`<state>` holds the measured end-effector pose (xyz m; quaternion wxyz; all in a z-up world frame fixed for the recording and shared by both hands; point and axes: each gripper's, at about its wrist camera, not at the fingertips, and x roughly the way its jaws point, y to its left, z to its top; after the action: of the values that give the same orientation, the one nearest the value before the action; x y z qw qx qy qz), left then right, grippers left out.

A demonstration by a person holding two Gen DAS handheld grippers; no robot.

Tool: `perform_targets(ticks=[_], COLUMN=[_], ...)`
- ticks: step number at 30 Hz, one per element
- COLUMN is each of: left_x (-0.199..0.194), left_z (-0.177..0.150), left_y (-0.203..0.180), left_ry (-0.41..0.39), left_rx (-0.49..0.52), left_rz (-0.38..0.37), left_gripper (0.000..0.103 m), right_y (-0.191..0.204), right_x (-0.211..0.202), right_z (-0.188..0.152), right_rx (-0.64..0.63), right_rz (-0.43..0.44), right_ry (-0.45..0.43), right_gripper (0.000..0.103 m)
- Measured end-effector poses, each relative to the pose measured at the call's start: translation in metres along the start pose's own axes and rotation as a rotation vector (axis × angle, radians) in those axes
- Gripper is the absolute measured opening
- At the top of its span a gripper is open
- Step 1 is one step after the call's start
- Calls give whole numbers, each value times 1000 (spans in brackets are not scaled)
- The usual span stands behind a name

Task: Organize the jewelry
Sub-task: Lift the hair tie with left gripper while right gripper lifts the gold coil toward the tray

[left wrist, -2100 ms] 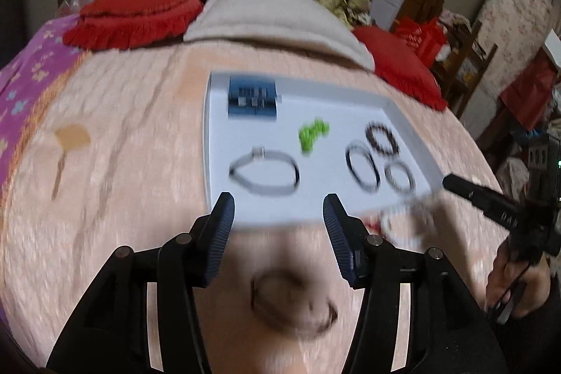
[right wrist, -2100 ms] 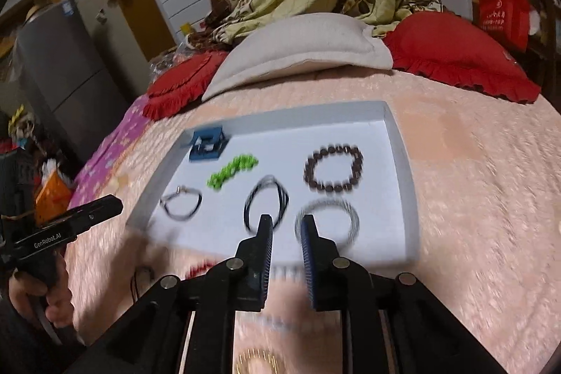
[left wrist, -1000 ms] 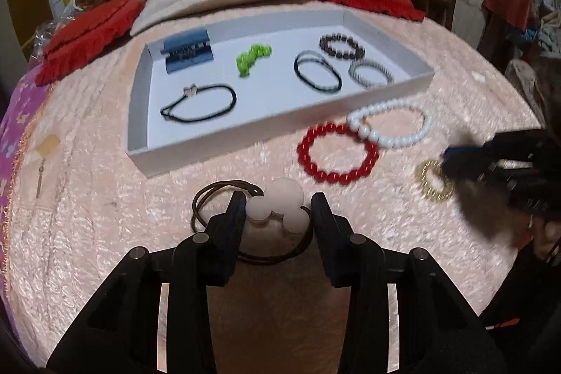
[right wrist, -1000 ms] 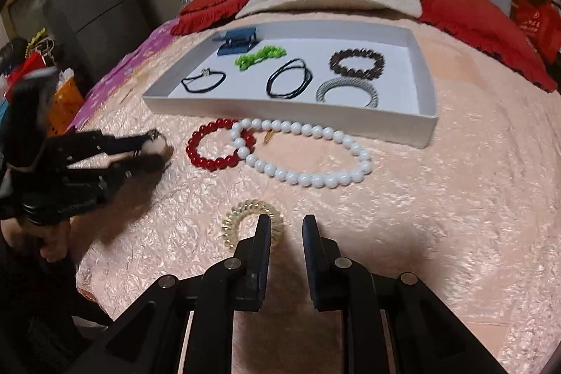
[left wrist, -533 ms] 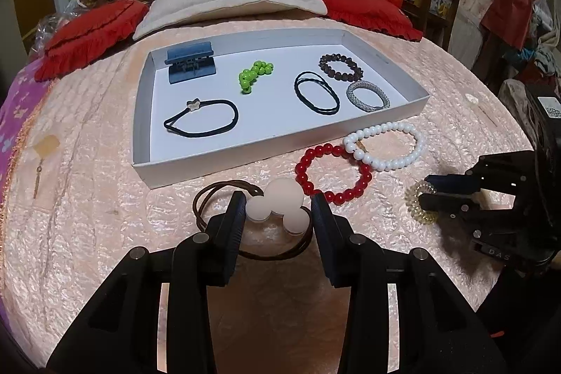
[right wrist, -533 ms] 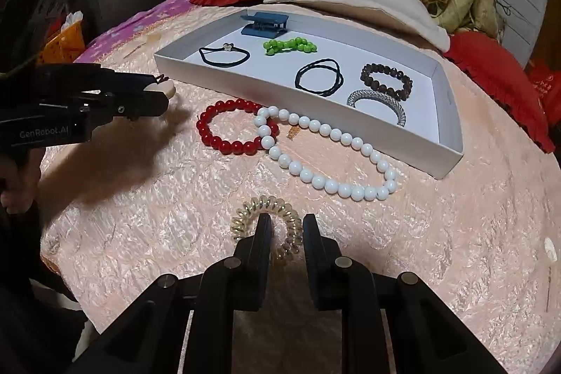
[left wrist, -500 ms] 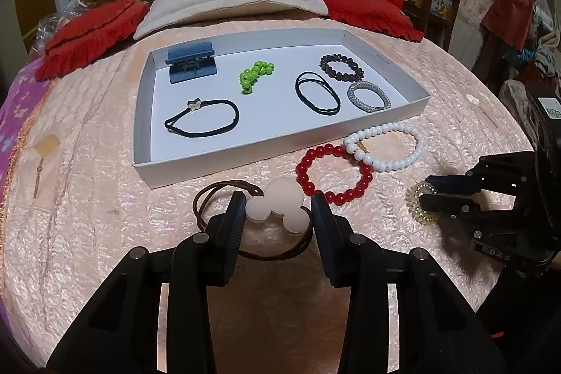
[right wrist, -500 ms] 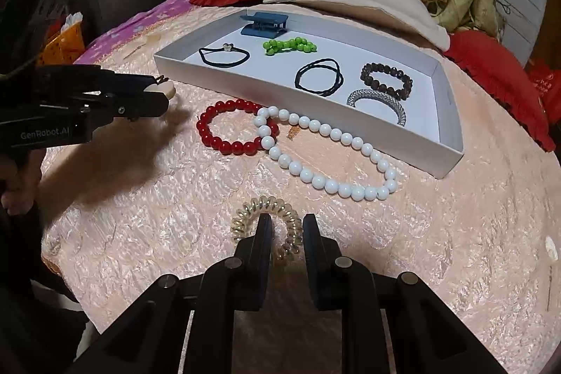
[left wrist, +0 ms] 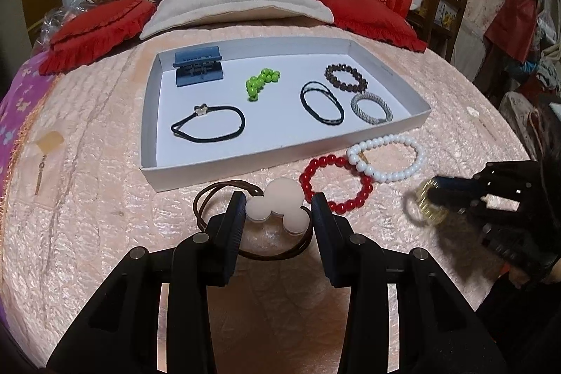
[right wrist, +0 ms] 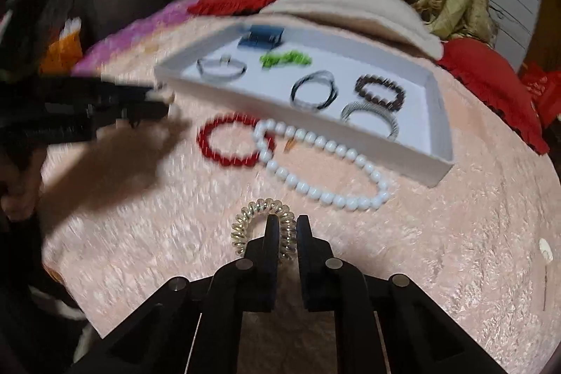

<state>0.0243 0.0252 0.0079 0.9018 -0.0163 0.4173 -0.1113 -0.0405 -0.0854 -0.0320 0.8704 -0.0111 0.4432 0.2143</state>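
Observation:
My left gripper (left wrist: 278, 200) is shut on the pink mouse-shaped charm (left wrist: 280, 198) of a brown hair tie (left wrist: 210, 198) that lies on the pink bedspread just before the white tray (left wrist: 280, 160). To its right are a red bead bracelet (left wrist: 345, 207) and a white pearl bracelet (left wrist: 387, 177). My right gripper (right wrist: 287, 221) has its jaws closing, the pads pressing on the right side of a gold spiral hair tie (right wrist: 245, 219). The left wrist view shows that gripper (left wrist: 434, 190) at the right, with the blurred gold coil (left wrist: 422, 211) at its tip.
The tray holds a blue claw clip (left wrist: 198, 65), green beads (left wrist: 261, 82), two black hair ties (left wrist: 210, 127), a brown bead bracelet (left wrist: 345, 77) and a silver band (left wrist: 371, 107). Red cushions (left wrist: 98, 30) and a beige pillow (left wrist: 238, 2) lie behind. Furniture crowds the right side.
The right gripper's fingers have drawn together on the gold spiral hair tie, and its view has tilted and blurred. The left gripper keeps the same hold on the pink charm.

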Motion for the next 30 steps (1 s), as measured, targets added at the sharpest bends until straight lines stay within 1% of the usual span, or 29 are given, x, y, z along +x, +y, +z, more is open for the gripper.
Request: perform_targets(ticks=[4, 6, 10, 16, 30], left_x=[-3, -3, -2, -3, -8], left_z=[4, 5, 9, 17, 27], left_y=[0, -3, -3, 0, 7], left_ry=[-14, -18, -13, -23, -38], left_rx=[-17, -17, -47, -97, -147], left_rz=[-4, -5, 14, 33, 35], left_gripper=[37, 37, 37, 37, 37], right_y=[-16, -23, -29, -24, -23], right_x=[-15, -17, -18, -19, -15], right_z=[9, 12, 16, 22, 29], right_rx=[110, 161, 212, 215, 231], right_rz=[27, 31, 21, 26, -2], right_ry=[-76, -87, -94, -105, -97], right_gripper=[9, 9, 9, 9, 9])
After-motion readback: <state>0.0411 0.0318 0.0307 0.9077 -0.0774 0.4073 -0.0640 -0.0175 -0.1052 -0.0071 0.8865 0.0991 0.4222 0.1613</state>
